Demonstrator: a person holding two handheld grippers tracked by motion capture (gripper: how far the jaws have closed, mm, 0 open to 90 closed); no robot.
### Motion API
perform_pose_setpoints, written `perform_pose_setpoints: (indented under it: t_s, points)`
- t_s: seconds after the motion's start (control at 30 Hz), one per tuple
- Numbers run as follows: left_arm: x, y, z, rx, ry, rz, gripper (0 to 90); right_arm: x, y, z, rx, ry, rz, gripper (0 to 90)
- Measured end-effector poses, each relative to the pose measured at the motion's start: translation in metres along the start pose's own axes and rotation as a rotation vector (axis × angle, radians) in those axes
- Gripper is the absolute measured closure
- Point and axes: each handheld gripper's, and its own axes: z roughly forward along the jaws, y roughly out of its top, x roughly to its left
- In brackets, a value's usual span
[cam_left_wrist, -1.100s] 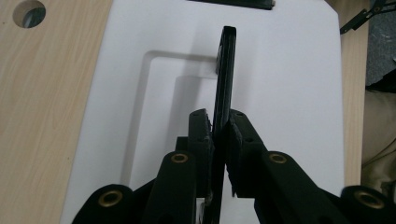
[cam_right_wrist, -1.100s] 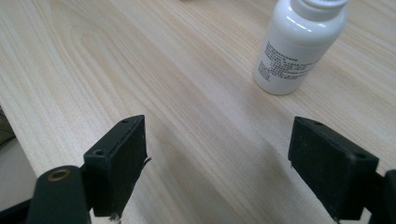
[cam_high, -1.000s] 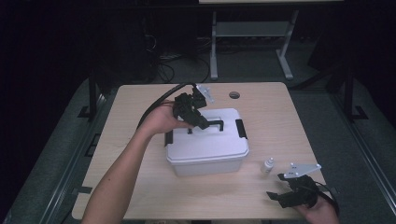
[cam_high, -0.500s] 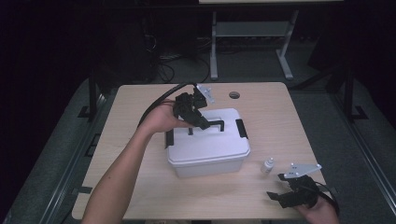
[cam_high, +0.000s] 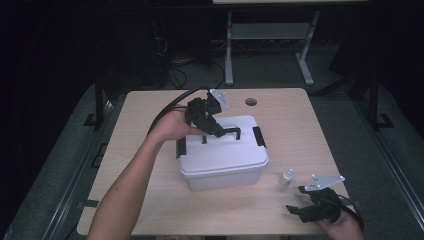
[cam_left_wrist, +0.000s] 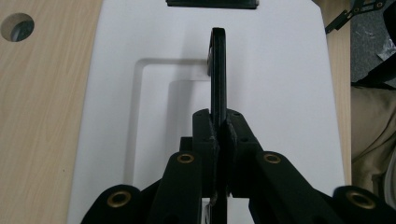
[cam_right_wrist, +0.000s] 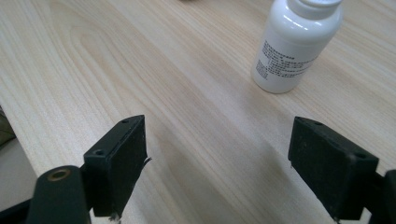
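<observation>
A white lidded plastic box (cam_high: 220, 157) with black side latches stands in the middle of the table. Its black carry handle (cam_left_wrist: 218, 70) stands upright on the lid, and my left gripper (cam_left_wrist: 218, 133) is shut on it, also seen over the box's far side (cam_high: 216, 131). A small white bottle (cam_high: 286, 176) stands on the wood to the right of the box; it appears close ahead (cam_right_wrist: 295, 44). My right gripper (cam_high: 300, 210) rests open near the table's front right edge, its jaws wide apart with bare wood between them (cam_right_wrist: 217, 170).
A round cable hole (cam_high: 251, 102) sits in the tabletop (cam_high: 150, 200) behind the box. Black cables trail off the table's far left toward the dark floor. A metal stand (cam_high: 270, 45) is behind the table.
</observation>
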Motion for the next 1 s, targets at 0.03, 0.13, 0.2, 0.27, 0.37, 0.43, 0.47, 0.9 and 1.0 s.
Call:
perform_pose_setpoints:
  t_s: [0.03,0.13,0.2,0.27,0.37,0.43,0.47,0.9,1.0]
  points:
    - [0.0,0.0,-0.001,-0.002,-0.001,-0.002,84.4,0.0,0.0,0.0,0.0,0.0,0.002,18.8]
    - [0.0,0.0,-0.003,-0.007,0.0,0.004,84.4,0.0,0.0,0.0,0.001,0.002,0.001,18.8]
    - [0.0,-0.001,-0.004,-0.018,0.001,-0.003,84.4,0.0,0.0,0.0,0.001,0.004,-0.003,18.8]
    - [-0.001,-0.001,-0.006,-0.025,0.001,-0.004,84.4,0.0,0.0,0.0,0.001,0.003,-0.002,18.8]
    - [-0.001,-0.002,-0.011,-0.037,-0.007,-0.007,84.4,0.001,0.0,0.0,0.001,0.002,0.003,18.8]
    - [-0.002,-0.002,-0.012,-0.036,-0.002,-0.005,84.4,0.001,0.0,0.0,0.002,0.002,0.003,18.8]
    - [-0.003,-0.002,-0.013,-0.038,0.0,-0.005,84.4,0.001,0.0,0.0,0.002,0.002,0.004,18.8]
    - [-0.009,-0.005,-0.038,-0.058,0.034,-0.004,84.4,0.001,0.001,0.0,0.0,-0.002,-0.003,18.8]
    - [-0.011,-0.007,-0.044,-0.062,0.042,-0.006,84.4,0.0,0.001,-0.001,-0.002,-0.005,-0.005,18.8]
